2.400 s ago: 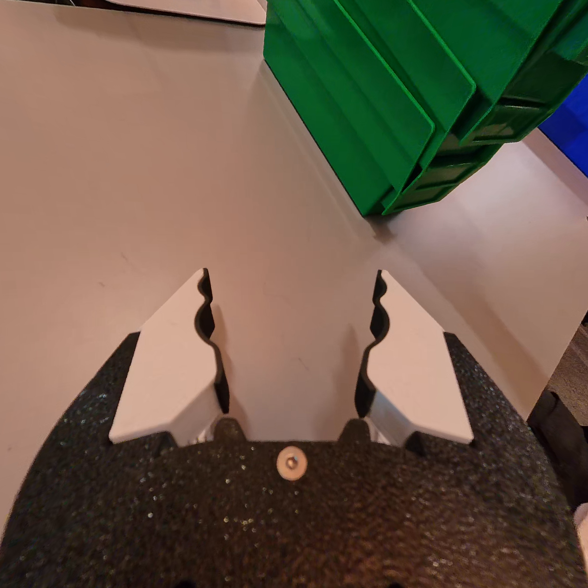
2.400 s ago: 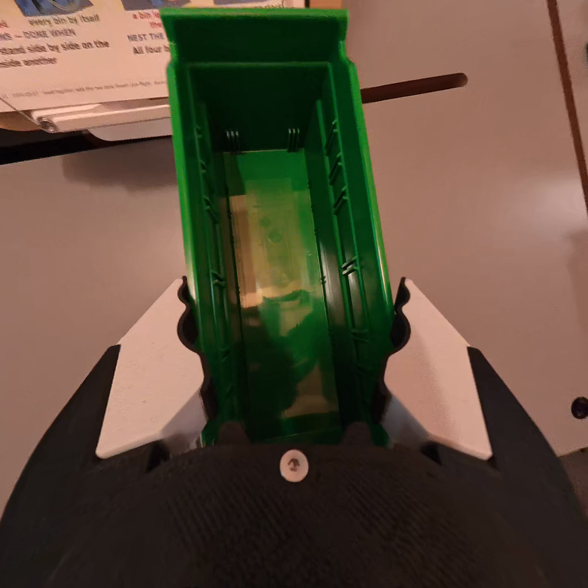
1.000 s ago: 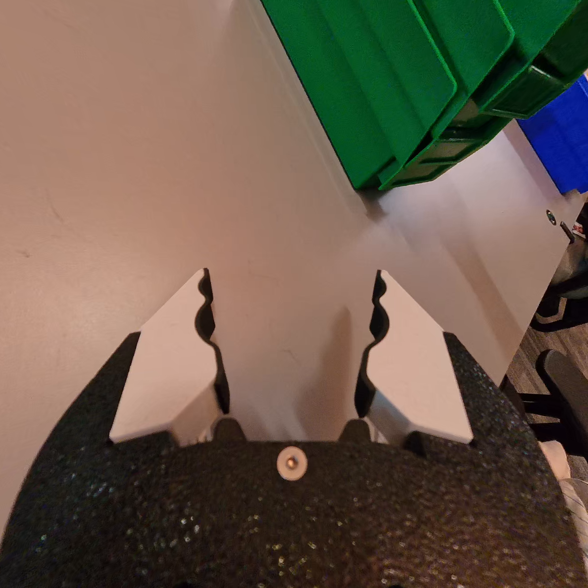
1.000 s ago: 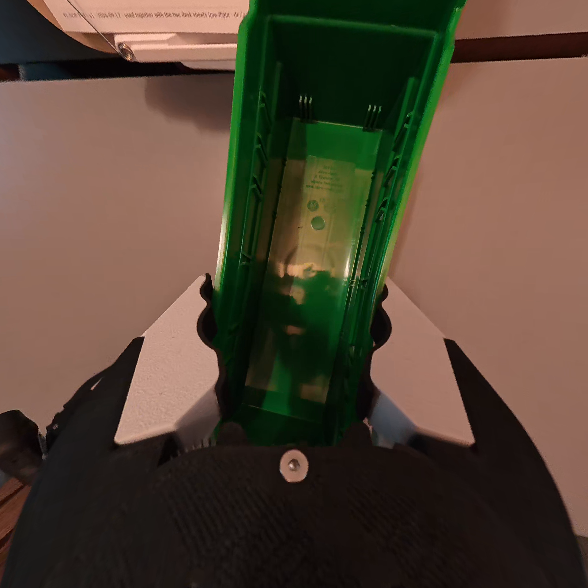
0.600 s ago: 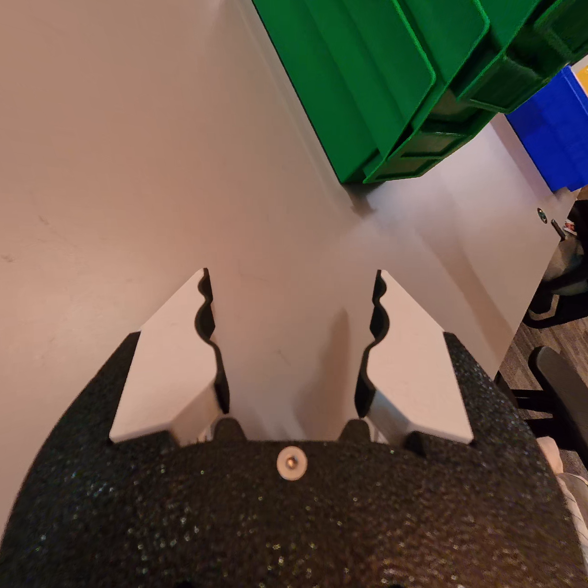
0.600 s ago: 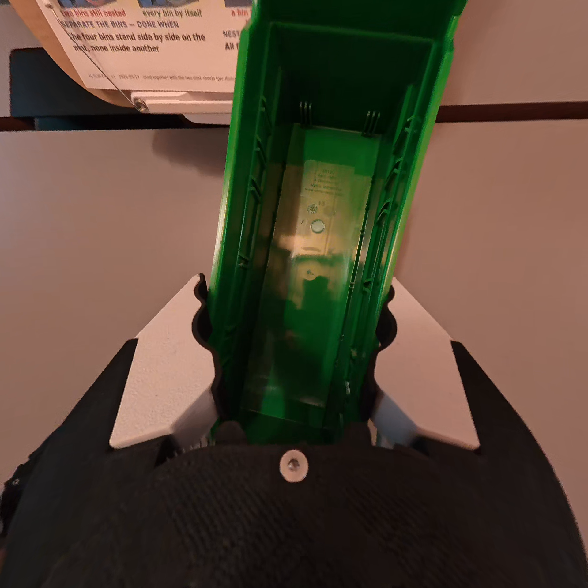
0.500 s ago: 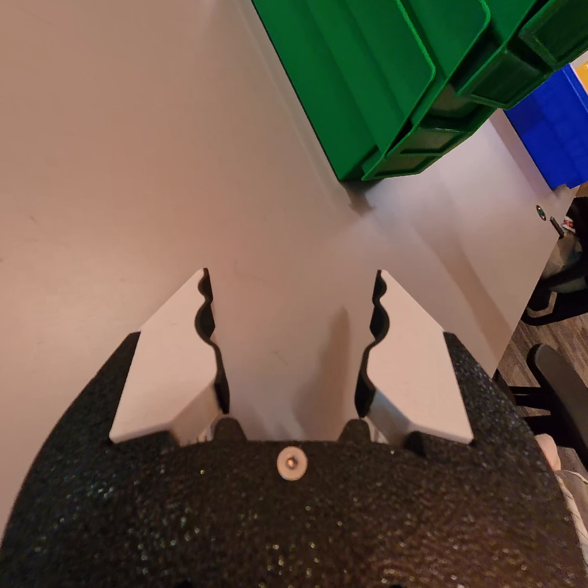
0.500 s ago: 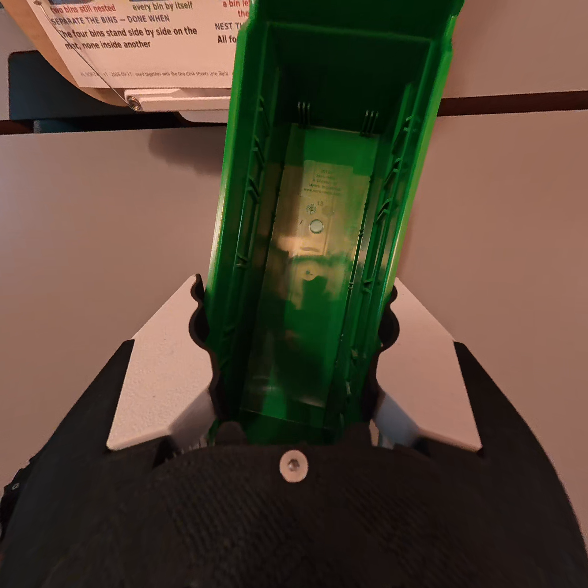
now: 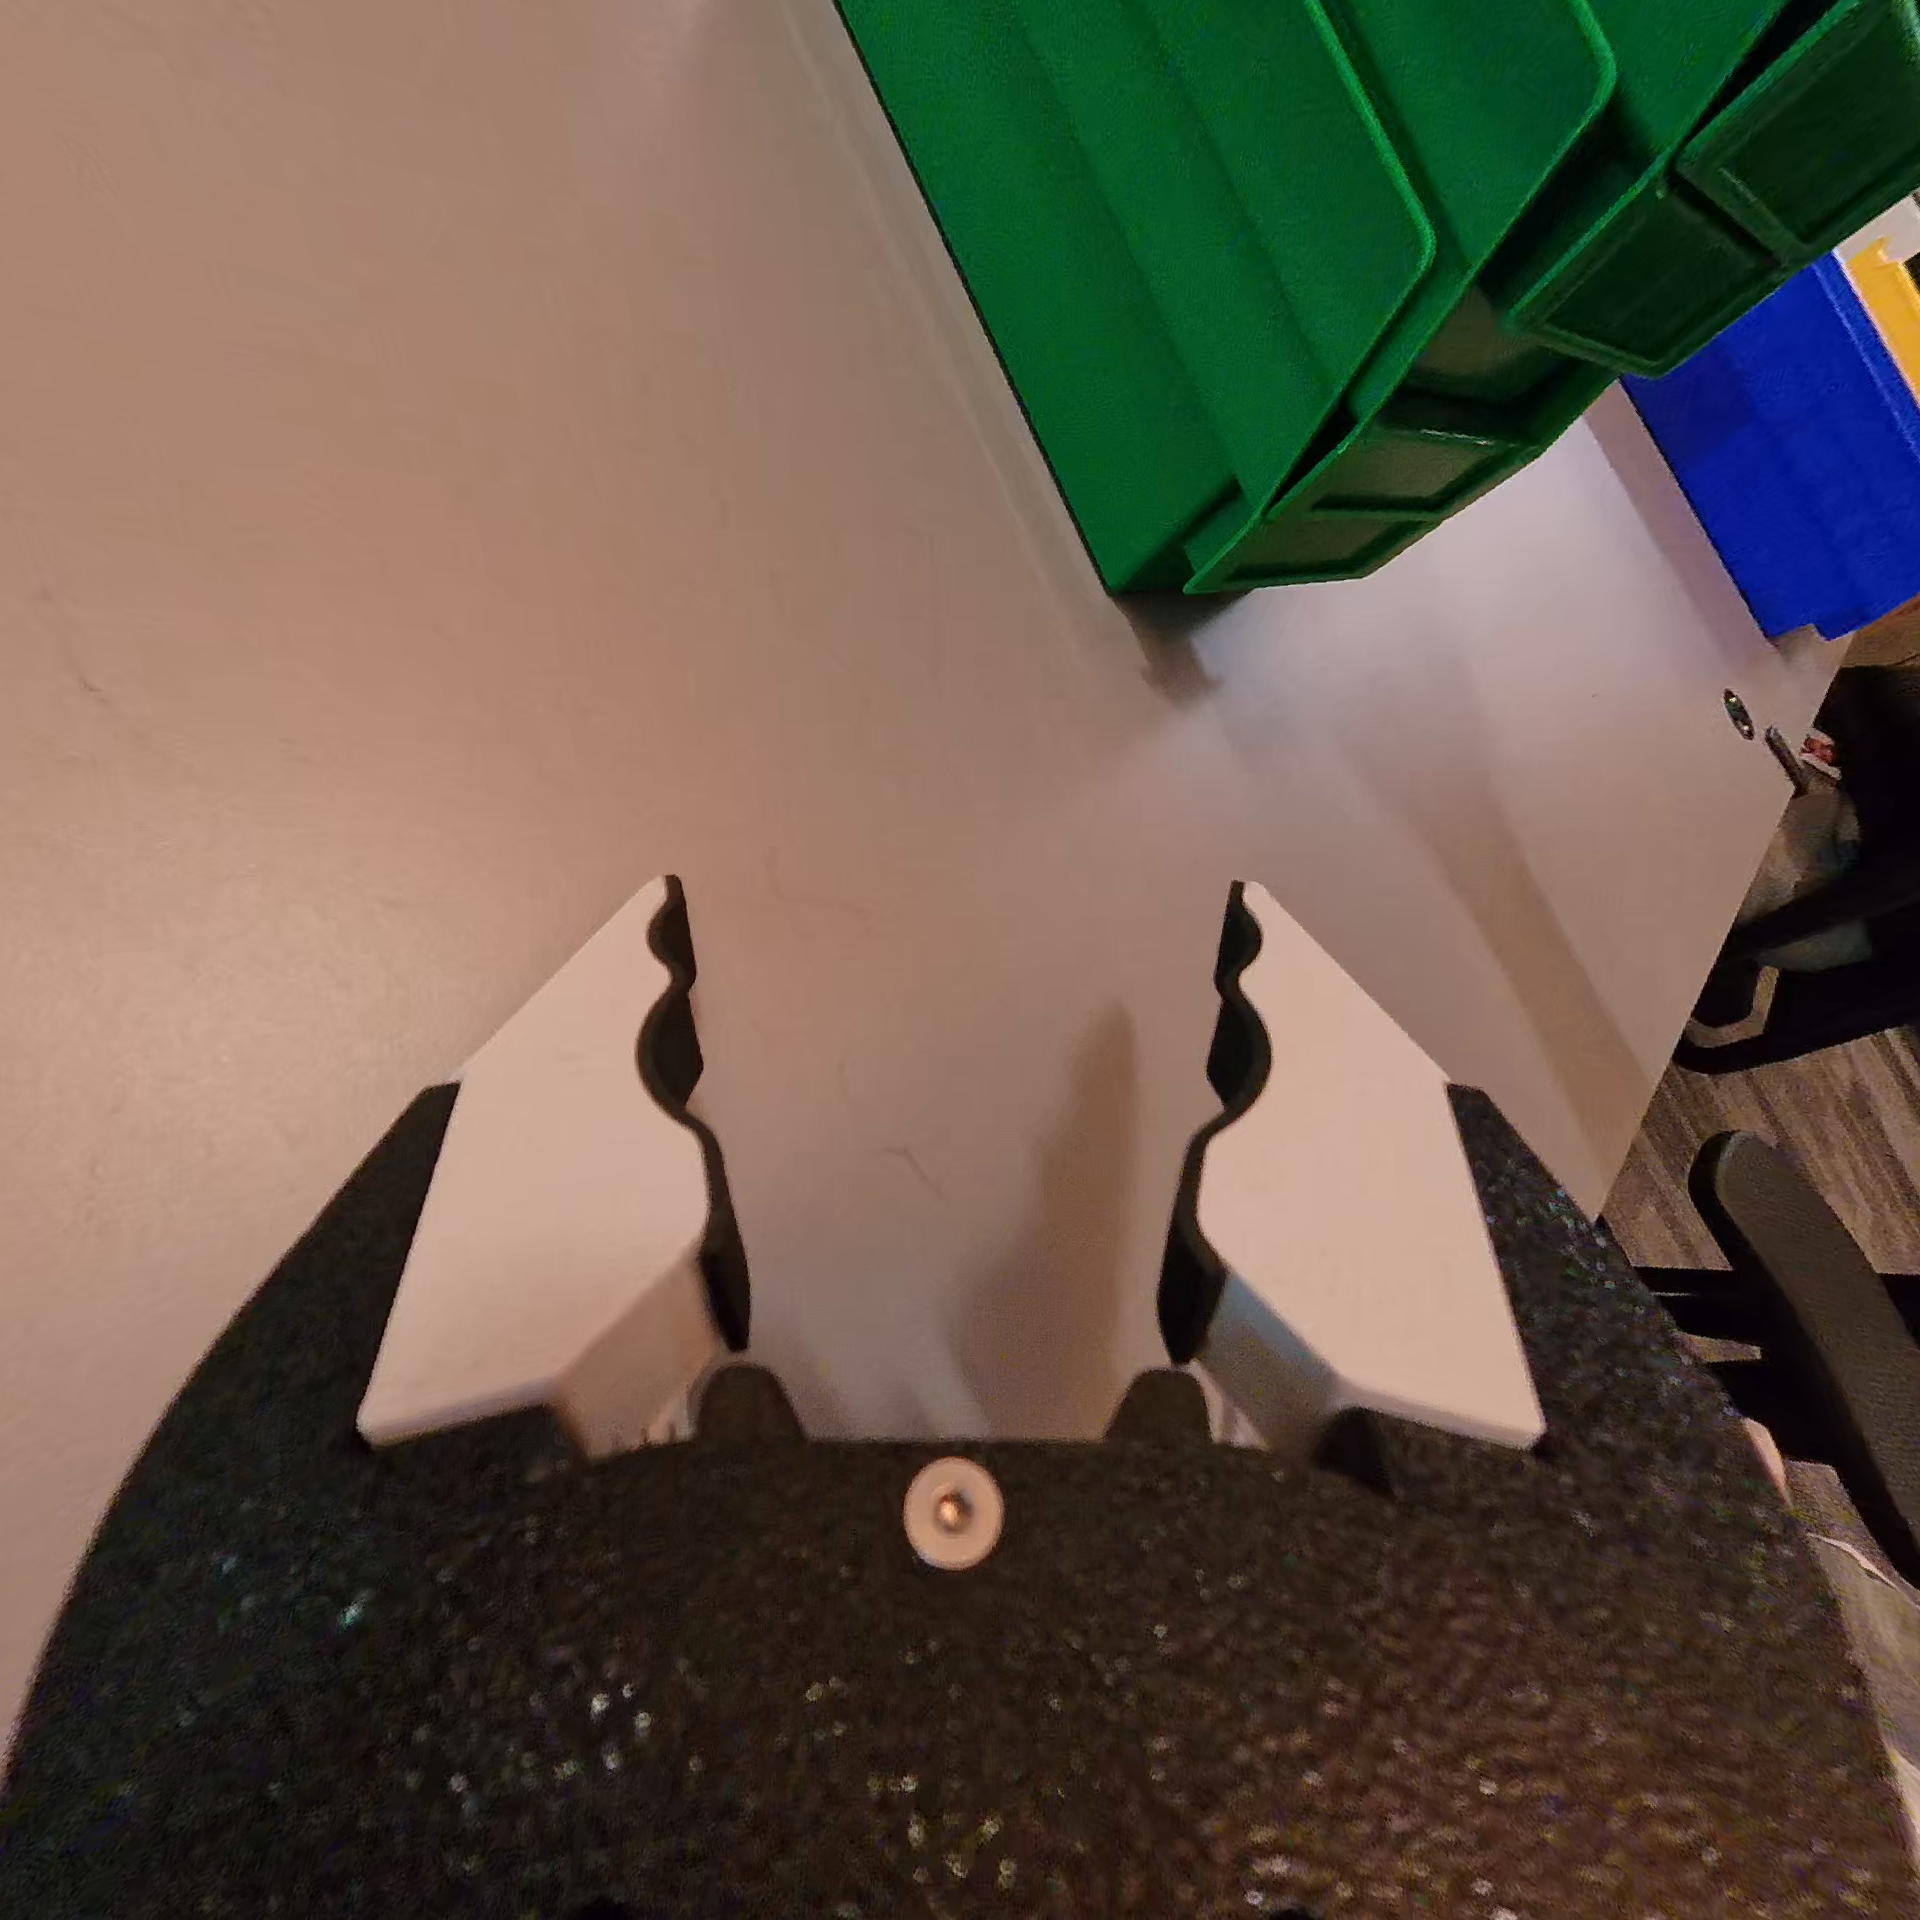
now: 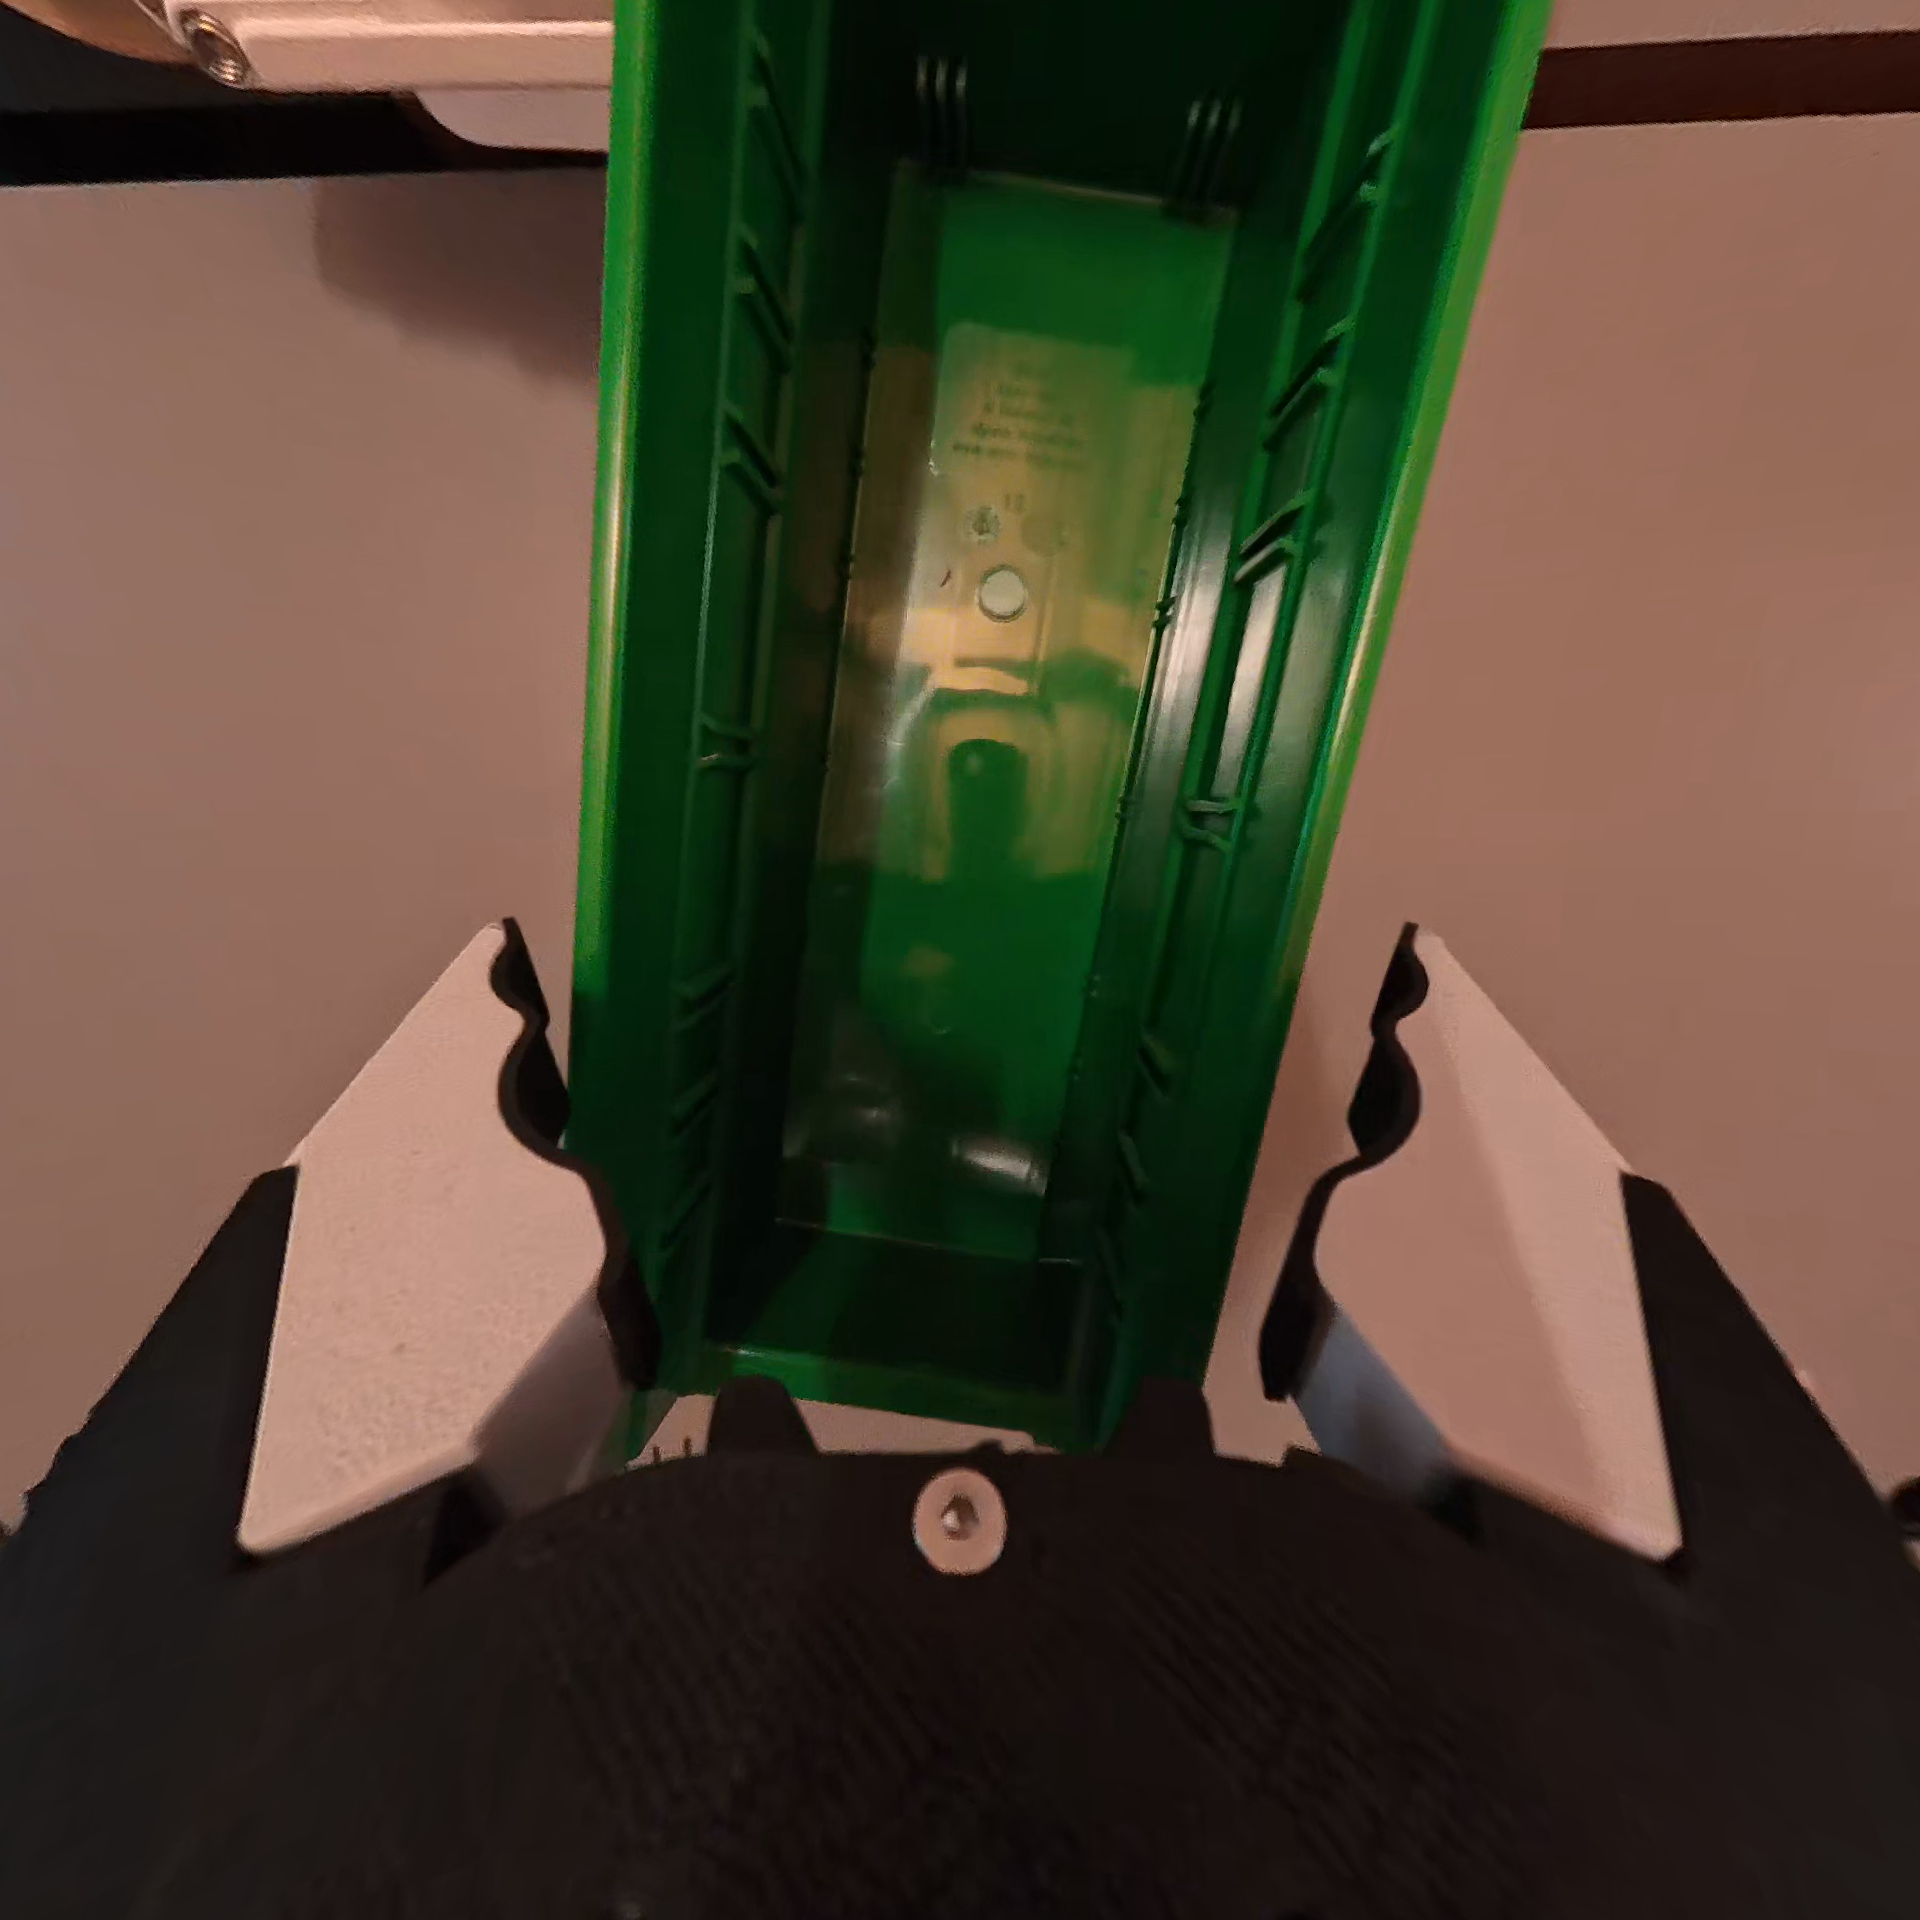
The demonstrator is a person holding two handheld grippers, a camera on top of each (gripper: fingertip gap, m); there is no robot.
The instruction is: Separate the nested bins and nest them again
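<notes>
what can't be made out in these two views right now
- Left wrist view: how many green bins are nested; the top edge cuts the stack off.
- Left wrist view: the blue bin and the yellow thing behind it, cut by the right edge.
- Right wrist view: the single bin's far end, cut by the top edge.
- Right wrist view: the white holder, mostly out of frame.

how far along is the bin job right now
Done: one green bin is out of the nest and sits alone on the table. In hand: the right tool is open around it, with a gap on one side. The left tool is open and empty. Left: the green stack is still nested; re-nesting comes after.
</notes>
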